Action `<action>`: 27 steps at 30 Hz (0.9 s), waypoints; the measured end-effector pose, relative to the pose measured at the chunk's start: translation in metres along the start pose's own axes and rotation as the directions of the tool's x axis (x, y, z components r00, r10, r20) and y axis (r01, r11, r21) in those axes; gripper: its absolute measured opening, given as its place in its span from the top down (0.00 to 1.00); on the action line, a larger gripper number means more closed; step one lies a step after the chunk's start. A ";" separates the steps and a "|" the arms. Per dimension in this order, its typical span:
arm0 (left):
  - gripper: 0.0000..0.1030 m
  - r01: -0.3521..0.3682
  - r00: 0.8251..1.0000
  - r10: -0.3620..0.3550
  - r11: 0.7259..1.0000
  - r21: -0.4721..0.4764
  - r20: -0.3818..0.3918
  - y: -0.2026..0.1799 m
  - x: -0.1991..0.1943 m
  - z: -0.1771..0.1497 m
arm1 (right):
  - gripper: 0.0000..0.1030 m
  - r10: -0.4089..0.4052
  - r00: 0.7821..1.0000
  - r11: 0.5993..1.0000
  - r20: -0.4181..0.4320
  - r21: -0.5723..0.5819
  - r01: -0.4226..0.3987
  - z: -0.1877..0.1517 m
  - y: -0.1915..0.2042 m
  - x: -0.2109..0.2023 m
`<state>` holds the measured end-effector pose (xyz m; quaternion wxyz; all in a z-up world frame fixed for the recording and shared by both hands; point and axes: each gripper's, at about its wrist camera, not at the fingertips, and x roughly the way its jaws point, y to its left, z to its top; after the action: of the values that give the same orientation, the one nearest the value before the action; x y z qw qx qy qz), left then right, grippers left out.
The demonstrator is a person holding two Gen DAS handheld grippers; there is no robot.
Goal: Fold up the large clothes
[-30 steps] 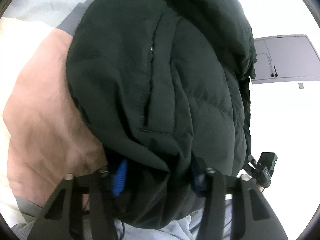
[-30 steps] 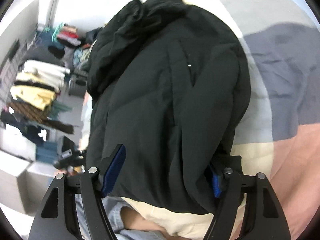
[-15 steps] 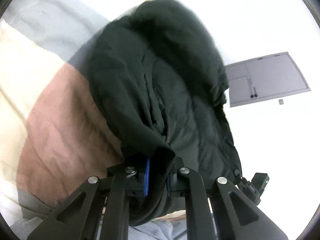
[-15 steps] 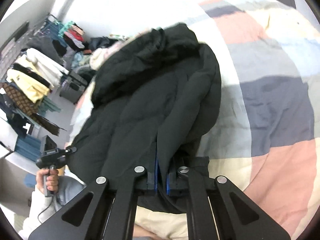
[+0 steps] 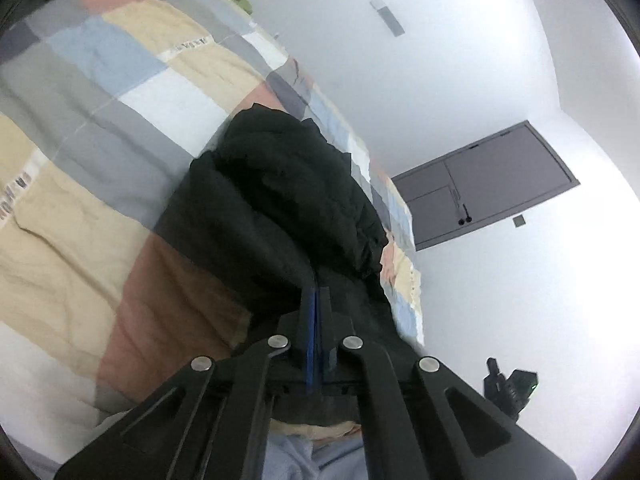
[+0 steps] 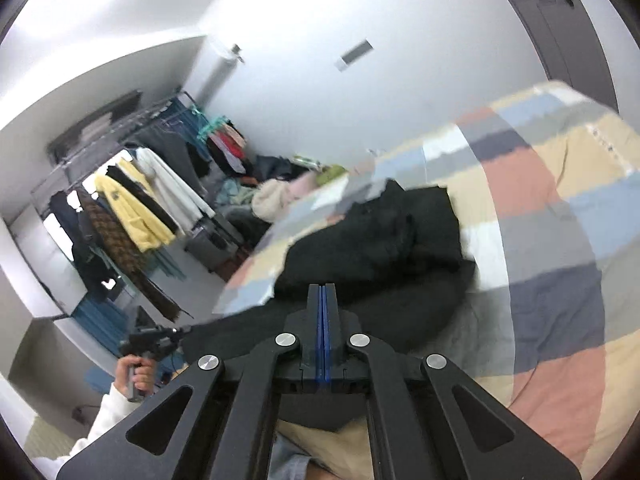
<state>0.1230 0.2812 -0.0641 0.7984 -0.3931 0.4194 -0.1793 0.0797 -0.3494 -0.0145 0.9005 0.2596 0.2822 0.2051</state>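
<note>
Both grippers, the left gripper [image 5: 316, 294] and right gripper [image 6: 323, 294], pinch the near hem of a black padded jacket [image 6: 384, 240] lying on the patchwork bedspread [image 6: 560, 240] toward twelve o'clock, apparently for folding.

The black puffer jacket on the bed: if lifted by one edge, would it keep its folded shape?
Probably not. The black puffer jacket lies in soft, rounded heaps on the patchwork quilt, so it likely sags. Its puffy bulk suggests lightness, and the fold may spring open.
</note>
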 end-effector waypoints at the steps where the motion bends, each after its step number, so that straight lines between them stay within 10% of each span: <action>1: 1.00 -0.023 1.000 0.023 1.000 0.011 -0.006 0.001 -0.001 -0.001 | 1.00 -0.028 0.999 1.000 -0.016 -0.007 0.028 0.000 0.002 0.000; 7: 1.00 -0.109 0.986 0.106 0.994 -0.012 -0.126 0.035 0.026 -0.006 | 1.00 -0.187 0.957 0.979 -0.222 0.036 0.199 -0.023 -0.039 0.050; 15: 0.99 -0.140 0.966 0.127 0.989 -0.043 -0.224 0.084 0.059 -0.007 | 0.95 -0.168 0.905 0.963 -0.391 0.131 0.235 -0.056 -0.091 0.083; 22: 0.97 -0.212 0.924 0.169 0.973 -0.090 -0.344 0.146 0.086 -0.016 | 0.48 -0.157 0.855 0.943 -0.495 0.183 0.279 -0.081 -0.111 0.087; 25: 0.71 -0.216 0.900 0.153 0.970 -0.112 -0.409 0.166 0.099 -0.022 | 0.30 -0.159 0.823 0.926 -0.546 0.207 0.317 -0.084 -0.120 0.093; 27: 0.34 -0.209 0.891 0.142 0.971 -0.113 -0.432 0.173 0.105 -0.025 | 0.27 -0.149 0.795 0.915 -0.588 0.223 0.336 -0.088 -0.126 0.099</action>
<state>0.1567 0.3131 -0.2625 0.6688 -0.3669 0.6282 -0.1533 0.1286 -0.3659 -0.1901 0.7433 0.2901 0.5935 0.1053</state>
